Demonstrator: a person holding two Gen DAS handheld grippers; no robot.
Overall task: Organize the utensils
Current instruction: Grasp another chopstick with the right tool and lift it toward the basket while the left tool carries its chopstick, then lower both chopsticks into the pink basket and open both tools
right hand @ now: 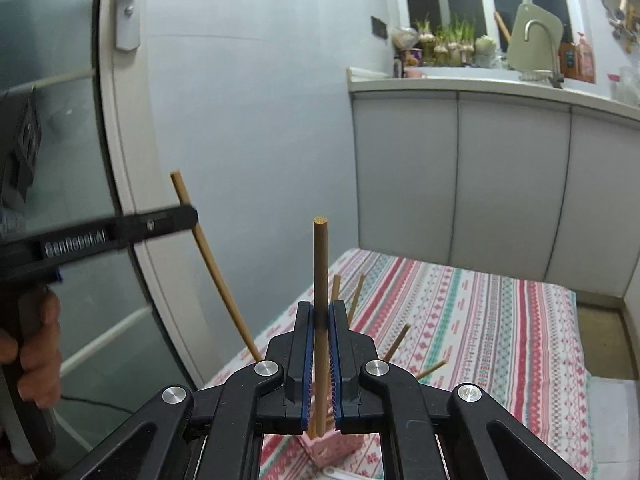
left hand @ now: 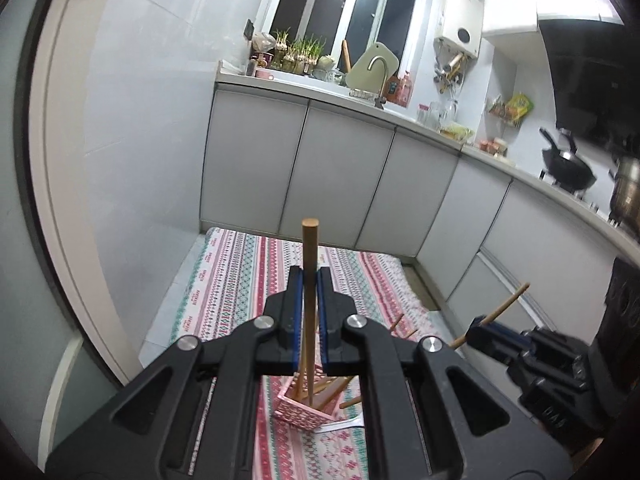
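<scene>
Small kitchen, night outside the window (left hand: pixel 340 12). Pale tiled walls, grey cabinet doors (left hand: pixel 340 176) under an L-shaped counter (left hand: pixel 492 160) w/ faucet (left hand: pixel 380 68), potted greens, soap bottles; wok (left hand: pixel 568 168) on the stove at right. Frosted glass door (right hand: pixel 80 120) at left.

Work surface: low table under a striped pink/teal cloth (left hand: pixel 240 276).

Left gripper (left hand: pixel 310 276) pinches one chopstick (left hand: pixel 309 264) upright, lower end in the pink holder (left hand: pixel 304 412). Right gripper (right hand: pixel 321 312) likewise pinches another chopstick (right hand: pixel 320 280), its tip in the same holder (right hand: pixel 328 446). More sticks lean out of it.
</scene>
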